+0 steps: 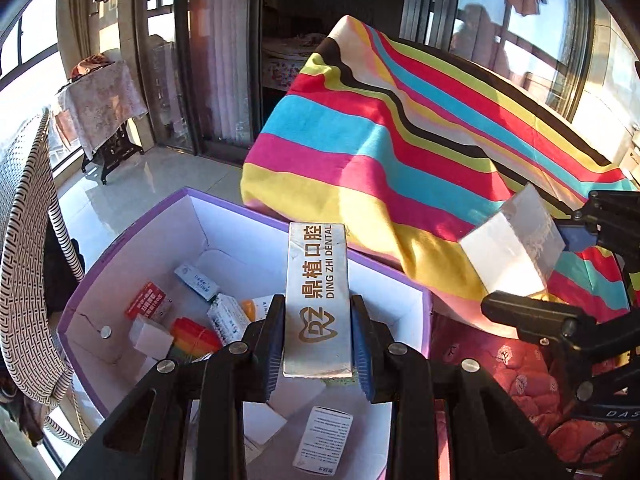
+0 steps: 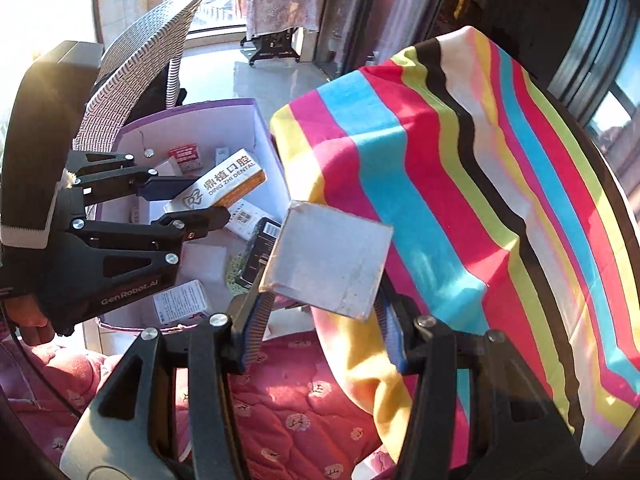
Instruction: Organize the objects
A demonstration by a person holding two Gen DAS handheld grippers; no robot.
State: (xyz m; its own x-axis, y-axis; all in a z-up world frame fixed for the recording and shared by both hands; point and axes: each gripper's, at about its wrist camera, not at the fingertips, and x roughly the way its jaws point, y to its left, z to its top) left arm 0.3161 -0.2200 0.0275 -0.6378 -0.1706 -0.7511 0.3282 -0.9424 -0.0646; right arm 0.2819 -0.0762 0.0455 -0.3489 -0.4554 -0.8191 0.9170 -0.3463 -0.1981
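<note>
My left gripper [image 1: 318, 344] is shut on a long silver box [image 1: 318, 300] printed with "DING ZHI DENTAL", held over the open purple storage box [image 1: 420, 292]. The same silver box [image 2: 218, 190] and left gripper [image 2: 188, 204] show at the left of the right wrist view, above the purple box [image 2: 192, 110]. My right gripper [image 2: 324, 320] is shut on a plain white square box [image 2: 332, 258], which hangs beside the purple box over the bedding. That white box [image 1: 512, 248] and the right gripper [image 1: 560, 264] appear at the right of the left wrist view.
Several small packets and boxes [image 1: 196, 320] lie inside the purple box. A bright striped blanket [image 1: 400, 152] is heaped behind and to the right. A red quilted cover [image 2: 300, 412] lies below. A patterned chair [image 1: 28, 240] stands at the left, with tiled floor beyond.
</note>
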